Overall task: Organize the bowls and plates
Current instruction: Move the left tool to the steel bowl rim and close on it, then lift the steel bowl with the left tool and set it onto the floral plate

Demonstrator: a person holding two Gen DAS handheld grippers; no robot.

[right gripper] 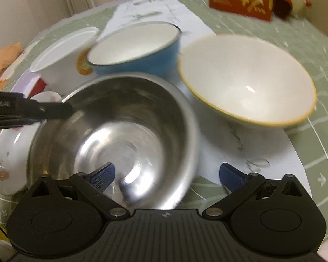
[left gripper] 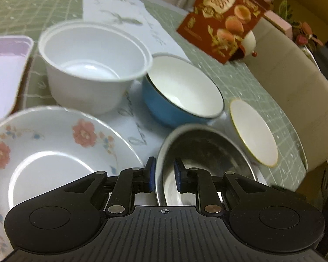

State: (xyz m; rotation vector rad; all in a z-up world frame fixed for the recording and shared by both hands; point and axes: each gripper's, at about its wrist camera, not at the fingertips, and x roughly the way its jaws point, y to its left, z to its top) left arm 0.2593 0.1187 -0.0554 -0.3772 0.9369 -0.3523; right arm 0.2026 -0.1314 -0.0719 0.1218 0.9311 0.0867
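Note:
My left gripper [left gripper: 163, 170] is shut on the rim of a steel bowl [left gripper: 205, 152], one pad inside and one outside. The steel bowl [right gripper: 120, 131] fills the middle of the right wrist view, where the left gripper [right gripper: 64, 109] shows at its left rim. My right gripper [right gripper: 166, 174] is open; its left pad is over the bowl's inside, its right pad outside. A flowered plate [left gripper: 54, 152] lies left of the steel bowl. A white plastic bowl [left gripper: 91, 65], a blue bowl [left gripper: 181, 93] and a yellow-rimmed white bowl [left gripper: 253, 133] stand behind.
A red printed box [left gripper: 225, 15] stands at the far side of the green checked tablecloth [left gripper: 32, 11]. A lilac tray [left gripper: 4, 65] lies at far left. A beige chair back [left gripper: 295, 87] is beyond the table's right edge. An orange cloth [right gripper: 2, 65] lies far left.

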